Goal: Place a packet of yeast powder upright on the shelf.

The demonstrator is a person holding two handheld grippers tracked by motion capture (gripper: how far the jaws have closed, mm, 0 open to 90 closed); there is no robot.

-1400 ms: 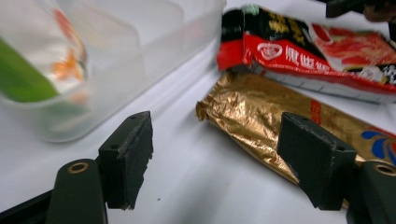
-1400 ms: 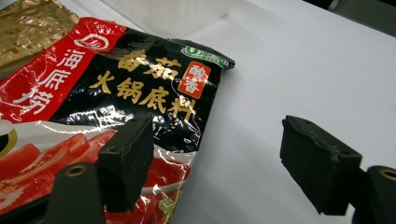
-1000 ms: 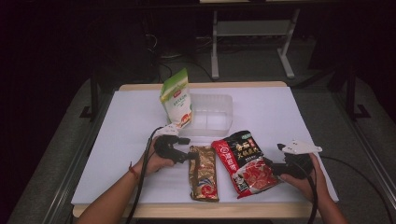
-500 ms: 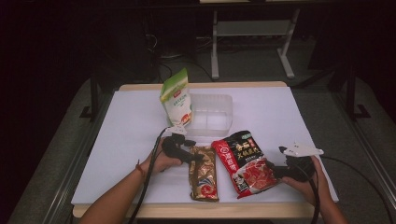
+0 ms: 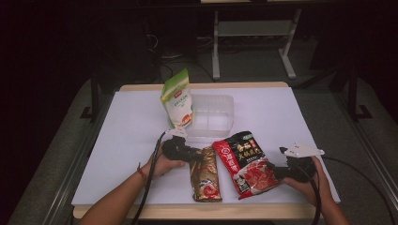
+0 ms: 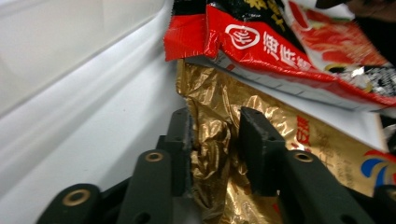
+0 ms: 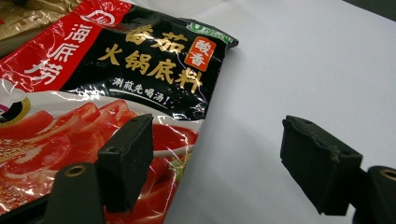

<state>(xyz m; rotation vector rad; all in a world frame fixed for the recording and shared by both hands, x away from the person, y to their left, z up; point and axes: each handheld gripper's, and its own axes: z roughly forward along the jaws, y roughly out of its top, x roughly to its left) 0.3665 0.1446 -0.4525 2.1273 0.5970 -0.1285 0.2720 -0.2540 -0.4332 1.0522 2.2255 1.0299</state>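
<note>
A gold foil packet (image 5: 205, 176) lies near the table's front edge, with a red and black hot-pot packet (image 5: 246, 161) lying partly over its right side. My left gripper (image 5: 197, 155) is at the gold packet's top end. Its jaws have just been closing, and the crumpled gold foil (image 6: 280, 135) is now pinched between them (image 6: 215, 123). My right gripper (image 5: 277, 172) rests at the red packet's lower right corner. It stands open (image 7: 217, 126), one jaw over the red packet (image 7: 116, 70) and the other over bare table.
A green and white pouch (image 5: 177, 101) leans upright against a clear plastic container (image 5: 211, 112) at the middle back of the white table (image 5: 281, 112). Dark floor and a metal frame lie beyond the far edge.
My left gripper has slid right onto the gold packet's top end and its jaws have closed on the foil. The right hand has stayed put.
</note>
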